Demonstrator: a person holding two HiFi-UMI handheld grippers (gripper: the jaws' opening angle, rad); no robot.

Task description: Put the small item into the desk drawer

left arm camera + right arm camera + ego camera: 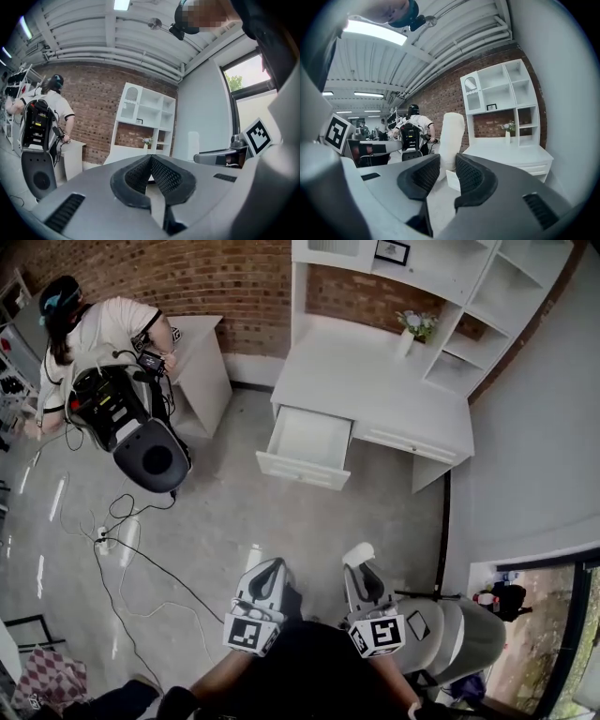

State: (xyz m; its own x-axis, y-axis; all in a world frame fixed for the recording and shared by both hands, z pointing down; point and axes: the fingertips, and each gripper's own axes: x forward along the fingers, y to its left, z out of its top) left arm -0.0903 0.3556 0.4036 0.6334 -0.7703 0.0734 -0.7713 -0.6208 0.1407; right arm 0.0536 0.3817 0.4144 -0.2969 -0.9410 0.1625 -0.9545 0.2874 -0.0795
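The white desk (pixel 375 395) stands against the brick wall, and its left drawer (pixel 307 439) is pulled out and looks empty. My right gripper (pixel 361 568) is low in the head view, well short of the desk, shut on a small white oblong item (pixel 358 553). In the right gripper view that item (pixel 453 136) sticks up between the dark pads (pixel 469 176), with the desk (pixel 511 152) beyond it. My left gripper (pixel 270 573) is beside the right one, shut with nothing in it. Its pads (pixel 164 176) meet at the tip in the left gripper view.
A vase of flowers (pixel 412 327) stands on the desktop under white shelves (pixel 469 296). A person with a backpack (pixel 94 352) leans on a small white table (pixel 202 357) at the back left, near a black chair (pixel 150 454). Cables (pixel 122 540) trail across the floor.
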